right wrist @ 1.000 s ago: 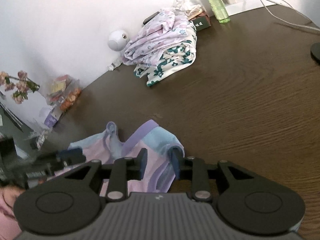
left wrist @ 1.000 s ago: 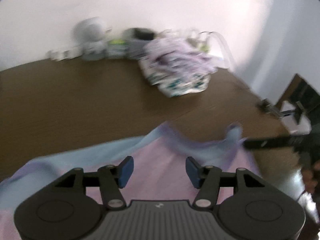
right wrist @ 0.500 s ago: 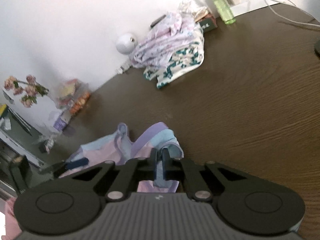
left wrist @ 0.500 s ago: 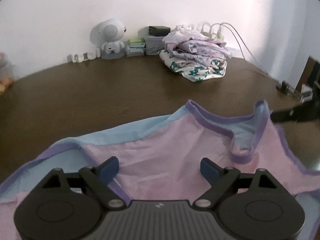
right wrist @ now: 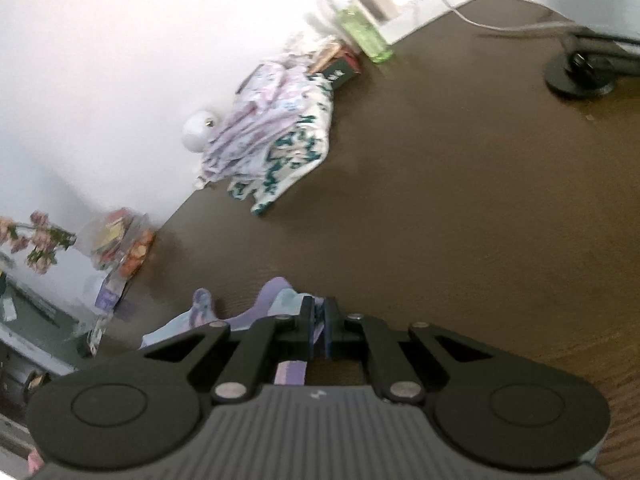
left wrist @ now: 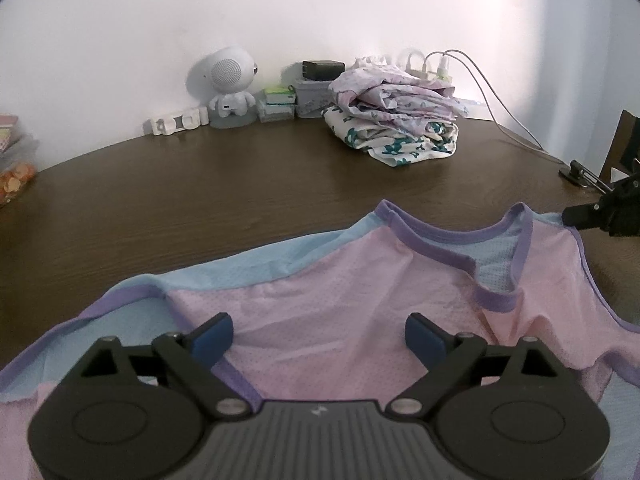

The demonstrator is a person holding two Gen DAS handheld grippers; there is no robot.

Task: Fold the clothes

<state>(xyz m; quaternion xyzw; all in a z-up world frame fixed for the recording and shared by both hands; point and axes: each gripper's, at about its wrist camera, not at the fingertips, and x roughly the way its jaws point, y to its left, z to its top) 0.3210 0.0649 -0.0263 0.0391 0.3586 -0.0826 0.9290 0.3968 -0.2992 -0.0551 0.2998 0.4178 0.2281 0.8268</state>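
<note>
A pink and light-blue mesh shirt (left wrist: 340, 300) with purple trim lies spread on the dark wooden table (left wrist: 200, 200). My left gripper (left wrist: 319, 332) is open wide just above the shirt's pink front, holding nothing. My right gripper (right wrist: 318, 330) is shut on the shirt's shoulder edge (right wrist: 276, 294); it also shows at the right edge of the left wrist view (left wrist: 576, 216), at the shirt's far right shoulder.
A pile of floral clothes (left wrist: 396, 116) sits at the back of the table, also seen in the right wrist view (right wrist: 276, 140). A white robot-shaped speaker (left wrist: 228, 84), small boxes (left wrist: 280, 104), cables (left wrist: 488, 92), a green bottle (right wrist: 364, 28) and a black stand base (right wrist: 580, 76) line the back.
My left gripper opened wider and drew back over the now-flat shirt. My right gripper closed on the shirt's shoulder edge and pulled it to the right.
</note>
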